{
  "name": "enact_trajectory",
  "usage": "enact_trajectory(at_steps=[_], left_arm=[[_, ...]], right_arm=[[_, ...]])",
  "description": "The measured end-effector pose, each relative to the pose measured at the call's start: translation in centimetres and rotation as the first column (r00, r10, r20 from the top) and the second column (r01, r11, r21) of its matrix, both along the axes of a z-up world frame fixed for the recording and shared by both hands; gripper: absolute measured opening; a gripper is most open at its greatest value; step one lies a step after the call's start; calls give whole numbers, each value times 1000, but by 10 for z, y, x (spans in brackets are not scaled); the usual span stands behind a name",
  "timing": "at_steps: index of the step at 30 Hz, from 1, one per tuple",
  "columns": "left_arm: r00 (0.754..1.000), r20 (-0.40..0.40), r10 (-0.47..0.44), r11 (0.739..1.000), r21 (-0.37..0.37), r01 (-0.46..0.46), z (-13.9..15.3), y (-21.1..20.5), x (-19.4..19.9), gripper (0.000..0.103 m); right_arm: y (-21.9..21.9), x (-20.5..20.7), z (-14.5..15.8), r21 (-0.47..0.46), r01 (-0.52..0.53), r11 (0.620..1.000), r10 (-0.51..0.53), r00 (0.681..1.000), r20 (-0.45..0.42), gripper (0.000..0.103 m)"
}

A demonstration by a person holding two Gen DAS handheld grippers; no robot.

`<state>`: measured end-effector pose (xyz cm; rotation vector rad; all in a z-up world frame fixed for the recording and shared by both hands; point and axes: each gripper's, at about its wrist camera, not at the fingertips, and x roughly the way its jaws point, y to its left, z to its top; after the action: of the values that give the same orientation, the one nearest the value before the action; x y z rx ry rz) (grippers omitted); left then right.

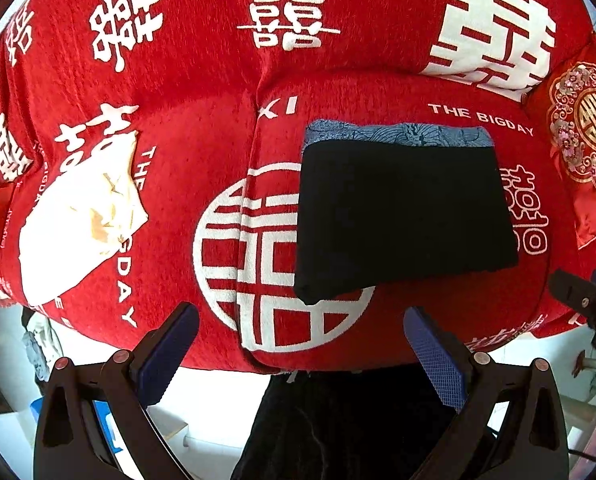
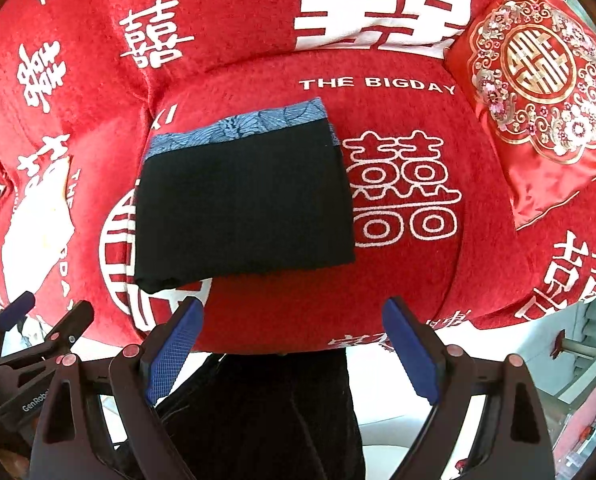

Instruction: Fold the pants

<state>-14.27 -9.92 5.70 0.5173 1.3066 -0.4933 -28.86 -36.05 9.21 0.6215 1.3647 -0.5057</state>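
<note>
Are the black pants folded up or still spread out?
Folded: the black pants lie as a compact rectangle on the red sofa cover, blue patterned waistband along the far edge.

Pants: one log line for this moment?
black pants folded on red sofa | left claw open | right claw open | both empty

Bright even daylight, soft faint shadows, strong fisheye bending with dark vignetted corners, white cloth [image 1: 82,216] blown out by glare, black pants [image 1: 402,216] crushed to textureless dark, centre sharp, edges slightly soft
</note>
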Motion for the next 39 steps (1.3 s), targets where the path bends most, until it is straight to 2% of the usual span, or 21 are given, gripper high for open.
enact_trajectory(at_steps=[9,27,39], left_arm=[[1000,16,-17,1000,-10,17,10,-1,-5,103],[1000,11,7,1000,-19,-7,16,1,-9,103],[1000,22,-15,1000,-20,15,19,0,-13,103]], right_arm=[[18,1,10,-19,-13,1000,13,1000,2,93],[26,3,20,-49,-37,998,37,999,9,93],[28,4,23,-58,-38,998,40,999,19,93]])
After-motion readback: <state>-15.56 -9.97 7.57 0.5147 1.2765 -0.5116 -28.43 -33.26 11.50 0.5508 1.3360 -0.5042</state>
